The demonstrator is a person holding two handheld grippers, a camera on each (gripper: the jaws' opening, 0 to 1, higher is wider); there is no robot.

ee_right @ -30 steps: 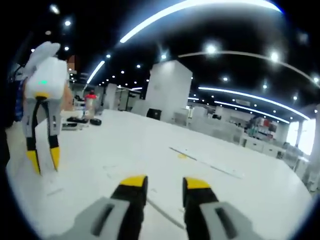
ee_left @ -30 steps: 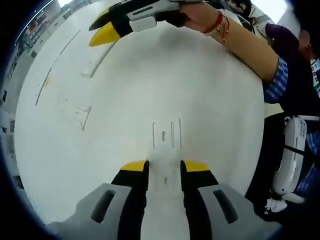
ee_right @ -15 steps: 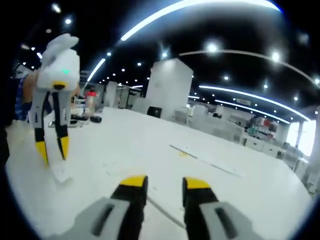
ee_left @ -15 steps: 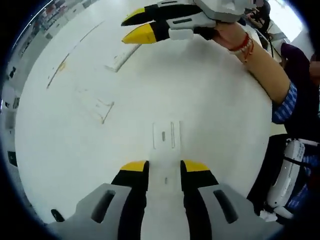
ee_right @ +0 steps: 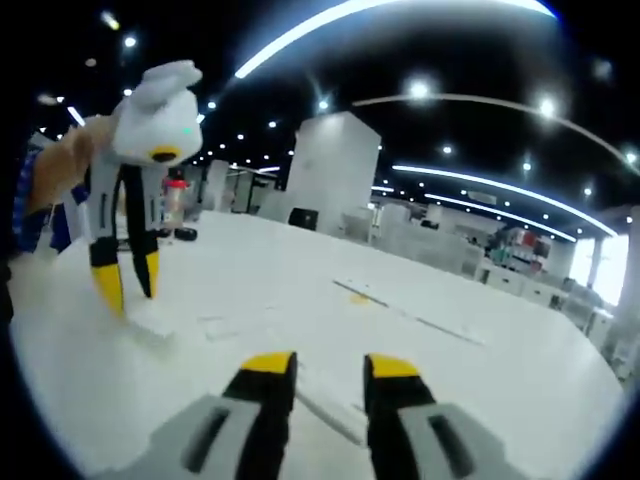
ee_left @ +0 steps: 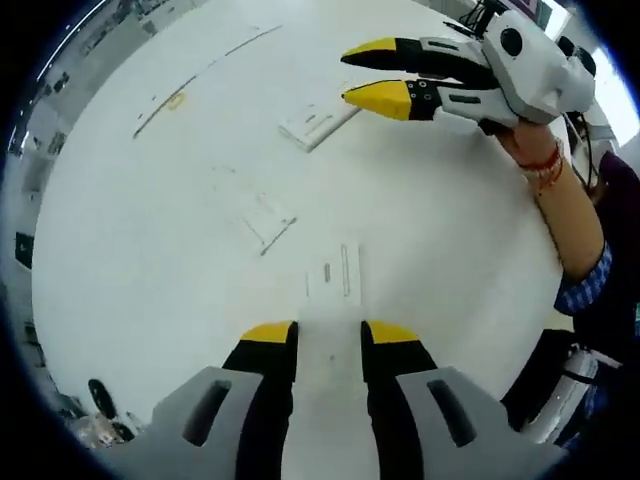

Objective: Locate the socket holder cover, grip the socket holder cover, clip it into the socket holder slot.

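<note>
Two tongs [ee_left: 328, 338] [ee_left: 385, 72], one white tabletop [ee_left: 150, 230], and seemingly three flat white pieces: near [ee_left: 333, 272], middle [ee_left: 262, 218], far [ee_left: 318, 122].

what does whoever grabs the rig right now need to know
Left hand-held gripper: shut on what looks like the cover, a white slotted piece, held above the table.
Right hand-held gripper: open, empty, its tips near a white part lying on the table, probably the holder.
Done: cover found and gripped.
Left: carry the cover to the holder and clip it into the slot.
</note>
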